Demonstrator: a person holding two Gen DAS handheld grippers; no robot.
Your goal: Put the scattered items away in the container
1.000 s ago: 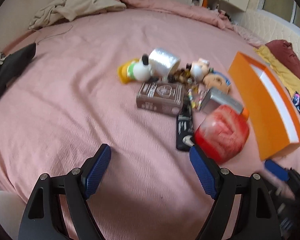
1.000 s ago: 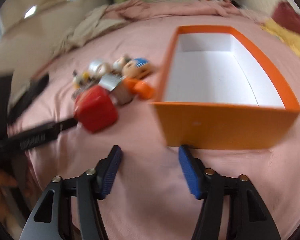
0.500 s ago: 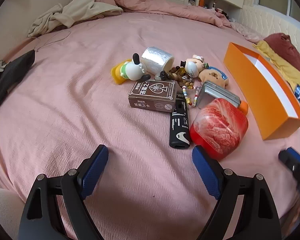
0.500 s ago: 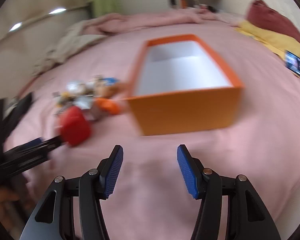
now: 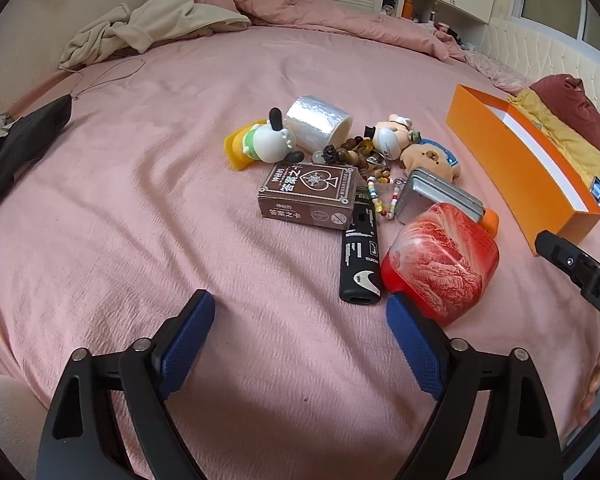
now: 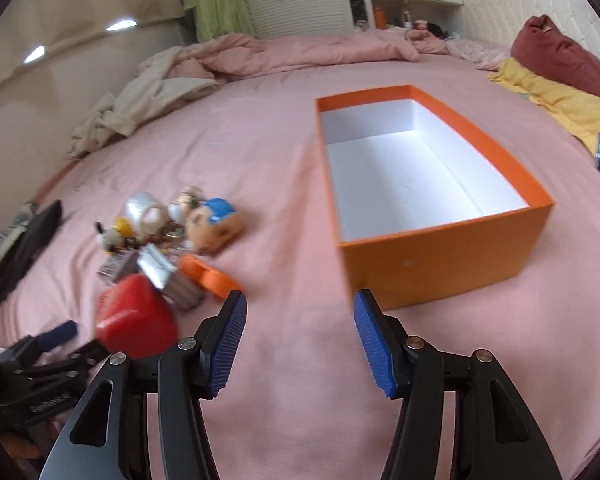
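Two grippers over a pink bedspread. Left gripper: jaws wide apart, just been opening further, nothing between the blue pads, only bare cloth. Right gripper: jaws partly open, also empty, hovering above the sheet near the close corner of the box.

One orange box, white inside, nothing in it, resting on the bed to the right of the pile; long axis running from near to far and slightly leftward in the right wrist view, open side up.

One cluster of loose items, left of the box and well apart from it:
- one silver tape roll, lying on its side at the far end
- one white dog figure with a yellow base, just left of the roll
- one brown card box, flat, long axis left to right
- one black remote-like stick, long axis near to far, touching the card box's right end
- one red marbled case, nearest, just beside the stick
- one grey metal tin, beyond the red case
- two small plush heads, far right of the pile
- two bead strings, one brown, one multicoloured

One black pouch at far left, apart from everything.
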